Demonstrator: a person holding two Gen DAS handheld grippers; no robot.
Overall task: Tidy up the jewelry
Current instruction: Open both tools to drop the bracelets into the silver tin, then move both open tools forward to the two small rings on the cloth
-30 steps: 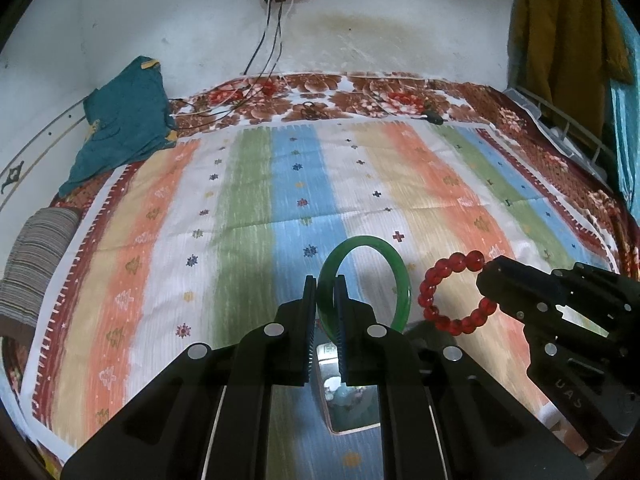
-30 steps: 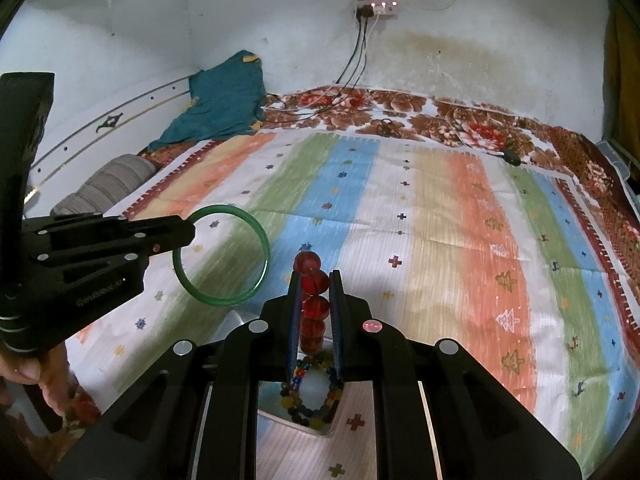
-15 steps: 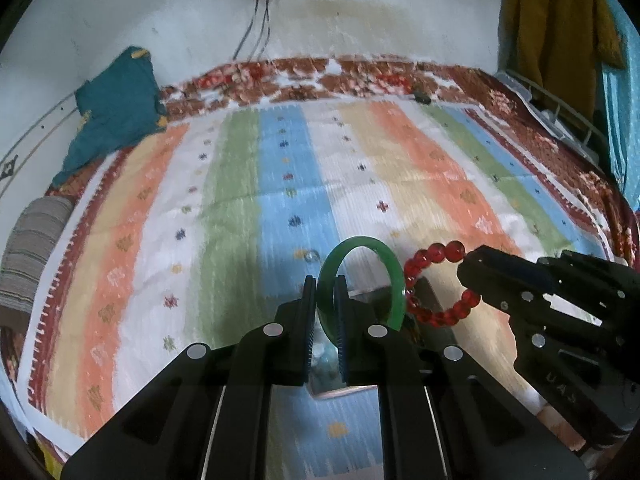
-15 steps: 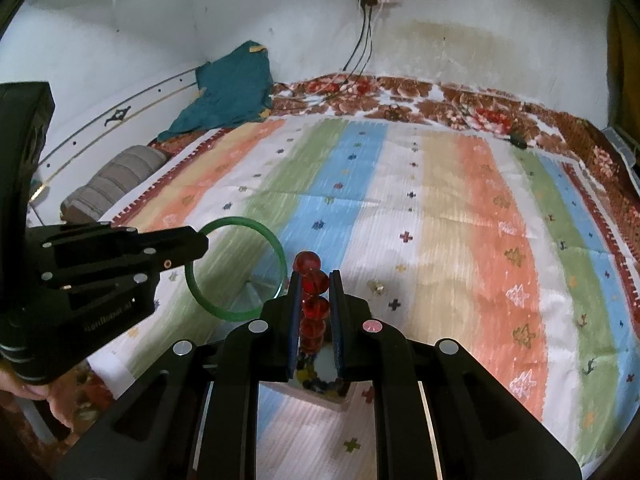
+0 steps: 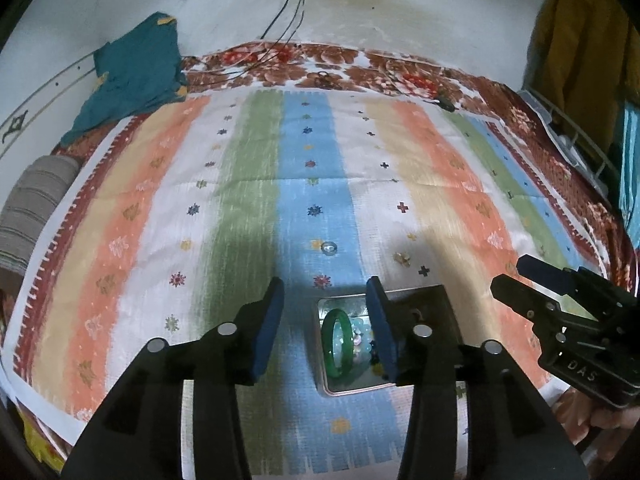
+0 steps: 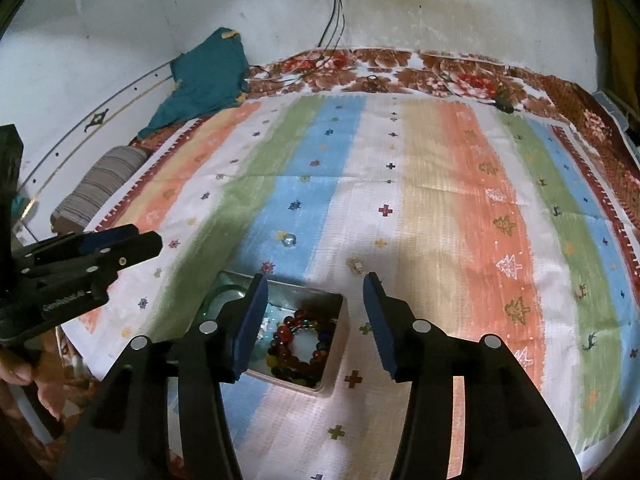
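- Now my left gripper [image 5: 326,316] has just been opening; it stands released, nothing pinched, above the tin [image 5: 352,387] on the bed.
- My right gripper [image 6: 316,320] has likewise just been opening and grips nothing.
- I see the green bangle [image 5: 335,344] and red bead bracelet [image 6: 298,350] lying inside the tin.

Both cameras sit on hand-held grippers and look steeply down and forward along their own fingers, close above the striped bedsheet [image 5: 312,184]. The left wrist view has the metal box [image 5: 352,384] between its fingers, slightly right. The right wrist view sees the same box [image 6: 332,344] from the other side. Both share the sheet, the far wall, the teal cloth [image 6: 208,76], and each shows the other gripper at its edge
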